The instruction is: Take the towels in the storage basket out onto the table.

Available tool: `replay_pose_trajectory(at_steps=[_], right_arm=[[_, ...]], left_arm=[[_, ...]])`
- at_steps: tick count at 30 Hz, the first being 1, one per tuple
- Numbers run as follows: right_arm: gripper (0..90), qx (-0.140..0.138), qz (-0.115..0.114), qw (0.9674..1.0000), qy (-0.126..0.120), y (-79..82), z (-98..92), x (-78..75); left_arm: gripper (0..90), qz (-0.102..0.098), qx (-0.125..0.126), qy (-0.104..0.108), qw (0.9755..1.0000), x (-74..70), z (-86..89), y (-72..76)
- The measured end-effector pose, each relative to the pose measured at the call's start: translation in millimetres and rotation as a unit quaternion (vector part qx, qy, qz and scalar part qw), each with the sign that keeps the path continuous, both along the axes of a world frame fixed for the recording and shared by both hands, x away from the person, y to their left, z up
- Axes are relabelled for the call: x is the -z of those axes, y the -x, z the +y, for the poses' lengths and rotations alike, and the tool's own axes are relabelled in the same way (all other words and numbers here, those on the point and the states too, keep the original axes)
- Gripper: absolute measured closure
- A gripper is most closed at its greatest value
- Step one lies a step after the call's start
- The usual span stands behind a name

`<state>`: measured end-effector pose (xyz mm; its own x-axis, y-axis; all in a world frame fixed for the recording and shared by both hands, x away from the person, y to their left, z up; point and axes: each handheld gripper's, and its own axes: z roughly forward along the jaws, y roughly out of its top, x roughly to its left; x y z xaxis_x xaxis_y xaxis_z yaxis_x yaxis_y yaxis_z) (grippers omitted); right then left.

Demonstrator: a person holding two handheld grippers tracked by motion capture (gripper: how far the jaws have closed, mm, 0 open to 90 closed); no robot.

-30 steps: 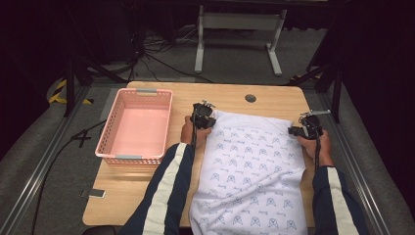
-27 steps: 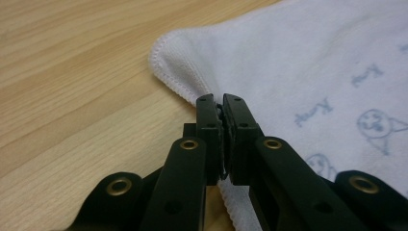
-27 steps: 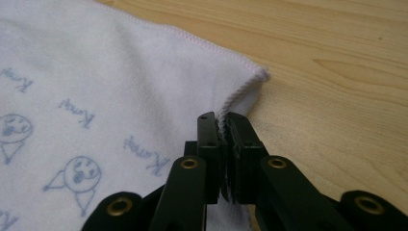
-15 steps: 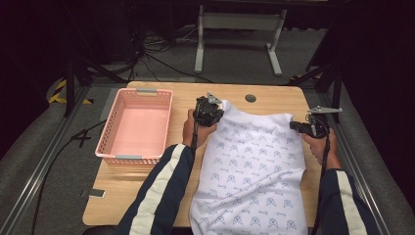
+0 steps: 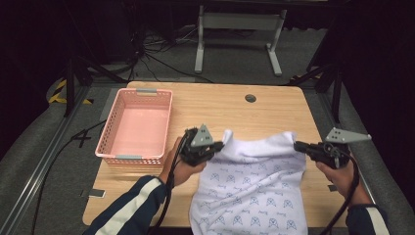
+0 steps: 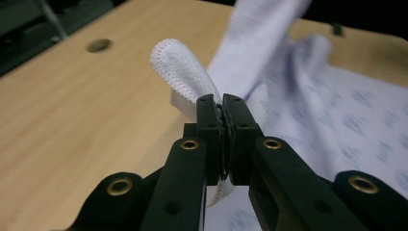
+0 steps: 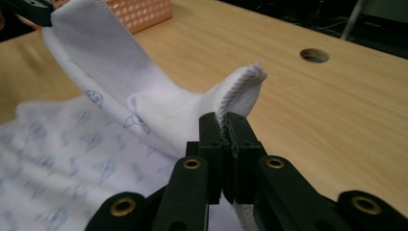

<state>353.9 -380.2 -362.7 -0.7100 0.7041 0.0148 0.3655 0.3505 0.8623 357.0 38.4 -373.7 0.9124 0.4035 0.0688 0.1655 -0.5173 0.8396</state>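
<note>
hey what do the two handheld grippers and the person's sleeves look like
Both are black. The left gripper carries a grey three-cornered plate on top, and so does the right gripper. Up close, each has two flat black jaws with brass-coloured rivets at the joints. A black cable trails from the right one. The sleeves are dark navy with a white stripe running along them.
</note>
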Motion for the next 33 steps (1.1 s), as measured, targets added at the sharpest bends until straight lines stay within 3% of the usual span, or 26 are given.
replay_pose_trajectory(at_steps=[2, 4, 6, 7, 8, 9, 10, 12, 13, 14, 15, 16, 18, 20, 21, 22, 23, 25, 26, 27, 28, 29, 31, 33], right_arm=[[86.0, -0.032, 0.010, 0.9994, -0.003, 24.6, 0.6, 6.1], [85.9, -0.074, 0.018, 0.9971, 0.001, 46.3, 0.4, 15.3], [85.9, -0.090, 0.036, 0.9951, 0.020, 61.5, 0.3, 24.2], [85.9, -0.104, 0.049, 0.9930, 0.028, 70.5, -0.6, 32.4], [85.9, -0.104, 0.064, 0.9918, 0.038, 77.0, -1.7, 41.1], [85.9, -0.110, 0.080, 0.9891, 0.056, 82.2, -2.7, 49.4], [85.9, -0.114, 0.093, 0.9873, 0.060, 85.2, -3.6, 55.5], [86.0, -0.109, 0.116, 0.9839, 0.082, 87.7, -2.2, 66.2], [86.0, -0.108, 0.123, 0.9816, 0.098, 87.9, 0.0, 71.0], [86.0, -0.104, 0.132, 0.9799, 0.107, 87.5, 2.1, 74.4], [86.0, -0.090, 0.138, 0.9768, 0.136, 85.5, 6.6, 80.7], [86.1, -0.089, 0.138, 0.9771, 0.135, 84.0, 8.3, 83.4], [86.3, -0.078, 0.136, 0.9803, 0.120, 75.2, 8.5, 85.1], [86.3, -0.058, 0.122, 0.9821, 0.131, 62.9, 11.2, 84.6], [86.4, -0.048, 0.119, 0.9827, 0.134, 54.5, 12.6, 84.3], [86.3, -0.040, 0.117, 0.9831, 0.136, 42.3, 14.1, 84.1], [86.3, -0.030, 0.112, 0.9831, 0.142, 32.7, 16.1, 83.6], [86.4, -0.022, 0.095, 0.9825, 0.159, 15.5, 20.7, 83.3], [86.4, -0.016, 0.094, 0.9814, 0.166, 5.4, 22.6, 82.5], [86.4, -0.016, 0.094, 0.9814, 0.166, 5.4, 22.6, 82.5], [86.4, 0.005, 0.083, 0.9811, 0.175, -18.3, 25.1, 82.5], [86.4, 0.005, 0.083, 0.9811, 0.175, -18.3, 25.1, 82.5], [86.4, 0.028, 0.081, 0.9811, 0.173, -47.0, 25.3, 82.5], [86.4, 0.047, 0.078, 0.9806, 0.174, -63.7, 25.3, 82.8]], left_arm=[[86.4, 0.011, 0.034, -0.024, 0.9991, 13.7, 1.5, 23.2], [86.4, 0.014, 0.059, -0.061, 0.9963, 24.6, 3.9, 38.4], [86.4, 0.020, 0.063, -0.090, 0.9937, 37.9, 7.3, 51.9], [86.4, 0.019, 0.069, -0.114, 0.9909, 46.2, 9.3, 56.5], [86.4, 0.020, 0.062, -0.129, 0.9895, 54.4, 11.4, 59.6], [86.4, 0.020, 0.062, -0.129, 0.9895, 54.4, 11.4, 59.6], [86.4, 0.031, 0.051, -0.157, 0.9858, 65.9, 13.8, 58.7], [86.4, 0.044, 0.036, -0.167, 0.9844, 76.4, 15.9, 55.0], [86.5, 0.040, 0.035, -0.169, 0.9841, 78.6, 16.6, 53.0], [86.5, 0.045, 0.027, -0.162, 0.9855, 80.3, 17.3, 48.9], [86.5, 0.047, 0.018, -0.162, 0.9856, 80.5, 16.7, 46.4], [86.6, 0.038, 0.006, -0.166, 0.9854, 81.3, 14.8, 42.7], [86.7, 0.036, -0.017, -0.164, 0.9857, 82.3, 12.3, 34.8], [86.7, 0.035, -0.041, -0.153, 0.9868, 83.4, 9.1, 20.2], [86.7, 0.040, -0.060, -0.149, 0.9861, 83.5, 6.0, 11.7], [86.7, 0.040, -0.060, -0.149, 0.9861, 83.5, 6.0, 11.7], [86.7, 0.032, -0.085, -0.154, 0.9839, 83.5, -0.1, -0.6], [86.7, 0.020, -0.101, -0.166, 0.9807, 82.8, -7.1, -16.9], [86.7, 0.020, -0.101, -0.166, 0.9807, 82.8, -7.1, -16.9], [86.7, 0.031, -0.114, -0.160, 0.9800, 82.4, -10.4, -28.4], [86.7, 0.028, -0.123, -0.157, 0.9795, 82.8, -13.6, -37.9], [86.7, 0.024, -0.134, -0.162, 0.9773, 82.8, -16.3, -46.8], [86.7, 0.021, -0.162, -0.153, 0.9747, 84.5, -21.7, -74.7], [86.8, 0.022, -0.181, -0.155, 0.9710, 84.1, -23.0, -90.2]])
